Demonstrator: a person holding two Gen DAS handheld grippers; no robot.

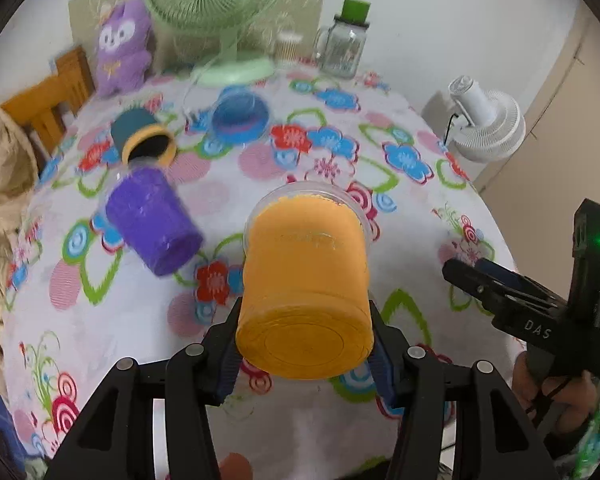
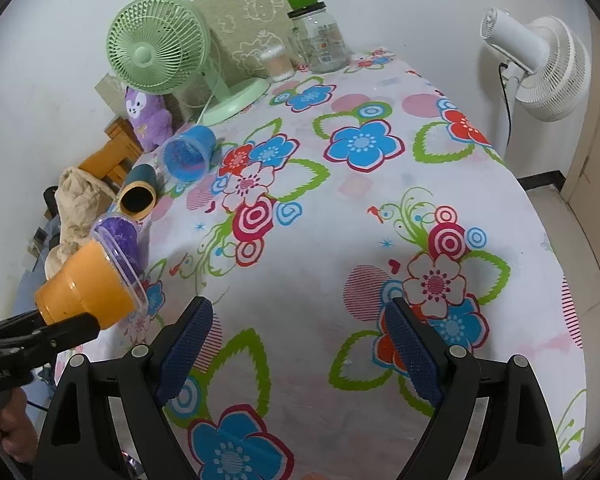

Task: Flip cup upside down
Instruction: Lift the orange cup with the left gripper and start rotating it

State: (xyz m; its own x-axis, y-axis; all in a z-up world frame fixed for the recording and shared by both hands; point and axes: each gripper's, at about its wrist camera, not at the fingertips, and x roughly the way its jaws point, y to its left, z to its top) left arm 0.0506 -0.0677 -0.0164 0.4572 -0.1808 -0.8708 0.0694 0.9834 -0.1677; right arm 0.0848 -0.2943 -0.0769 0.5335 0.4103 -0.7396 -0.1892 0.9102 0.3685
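My left gripper (image 1: 305,356) is shut on the orange cup (image 1: 306,284), gripping it near its base. The cup is tilted, its base towards the camera and its clear rim pointing away and down over the table. In the right wrist view the orange cup (image 2: 88,288) hangs at the far left, held above the table's left edge. My right gripper (image 2: 302,344) is open and empty above the flowered tablecloth (image 2: 340,216). It also shows in the left wrist view (image 1: 496,280) at the right.
A purple cup (image 1: 152,224), a teal and yellow cup (image 1: 144,138) and a blue cup (image 1: 238,114) lie on their sides at the table's left. A green fan (image 1: 216,8), a glass jar (image 1: 344,40) and a purple plush toy (image 1: 122,46) stand at the back. A white fan (image 2: 540,60) stands beyond the right edge.
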